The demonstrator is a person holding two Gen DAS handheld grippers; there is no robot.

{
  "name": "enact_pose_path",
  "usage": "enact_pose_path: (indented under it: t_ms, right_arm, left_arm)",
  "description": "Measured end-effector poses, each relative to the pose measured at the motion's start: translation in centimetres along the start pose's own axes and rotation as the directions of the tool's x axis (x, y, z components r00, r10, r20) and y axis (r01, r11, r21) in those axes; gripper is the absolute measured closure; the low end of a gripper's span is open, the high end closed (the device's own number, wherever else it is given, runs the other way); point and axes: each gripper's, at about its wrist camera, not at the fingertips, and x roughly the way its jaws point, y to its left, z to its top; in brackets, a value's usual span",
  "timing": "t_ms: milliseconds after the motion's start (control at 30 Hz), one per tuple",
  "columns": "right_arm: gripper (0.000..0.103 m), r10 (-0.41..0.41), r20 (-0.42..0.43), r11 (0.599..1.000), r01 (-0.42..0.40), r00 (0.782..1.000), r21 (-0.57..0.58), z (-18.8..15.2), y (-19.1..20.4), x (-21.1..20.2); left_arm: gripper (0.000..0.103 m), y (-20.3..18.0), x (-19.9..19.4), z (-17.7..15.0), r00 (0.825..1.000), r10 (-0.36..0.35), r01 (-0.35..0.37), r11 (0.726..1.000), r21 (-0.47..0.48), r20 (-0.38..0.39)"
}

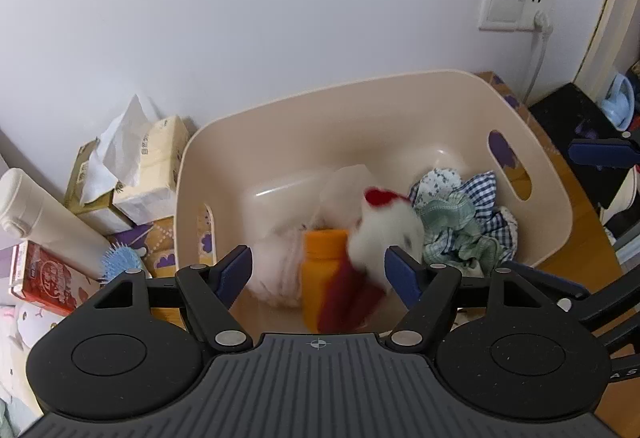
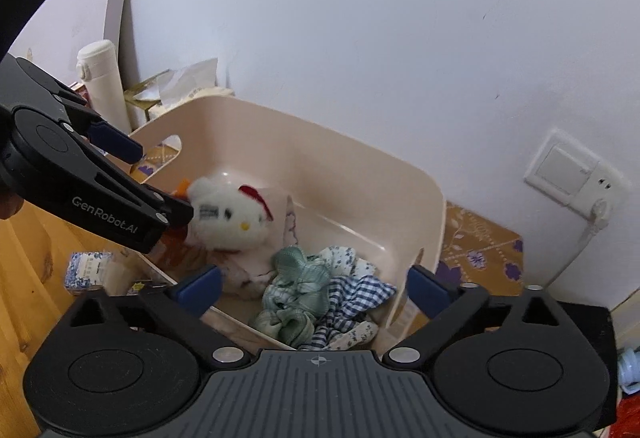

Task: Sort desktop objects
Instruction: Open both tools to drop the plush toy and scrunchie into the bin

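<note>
Basket (image 1: 280,105), beige and handled, sits on the desk against the wall and already holds the sorted things: a heap of checked and green cloths (image 2: 320,298) at one end, a white plush cat (image 2: 232,213) with a red bow lying blurred in the middle over an orange bottle (image 1: 320,270). Left gripper (image 1: 318,270) hangs above the toy with jaws spread, nothing pinched; right gripper (image 2: 312,286) is likewise wide open over the cloths. This looks like the drop step just finishing; next calls for lifting clear and reaching for the blue hairbrush (image 1: 120,258) outside
</note>
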Motion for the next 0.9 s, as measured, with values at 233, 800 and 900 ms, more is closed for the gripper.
enact_pose_path:
  t_ms: [233, 800, 900]
  right_arm:
    - [0.0, -0.029, 0.041, 1.0, 0.029, 0.999, 0.0, 0.4, 0.2, -2.8]
    - [0.0, -0.09, 0.098, 0.996, 0.088, 0.991, 0.021, -1.0, 3.1, -8.9]
    - [0.0, -0.095, 0.1, 0.995, 0.093, 0.99, 0.019, -1.6, 3.9, -9.9]
  left_arm:
    - [0.028, 0.9, -2.0, -0.5, 0.999, 0.003, -0.003, 1.0, -0.005, 0.032]
    - [0.024, 3.4, -7.3, -4.3, 0.996, -0.003, 0.005, 1.0, -0.012, 0.094]
    - [0.024, 3.7, -8.1, -5.3, 0.995, -0.01, 0.011, 1.0, -0.012, 0.099]
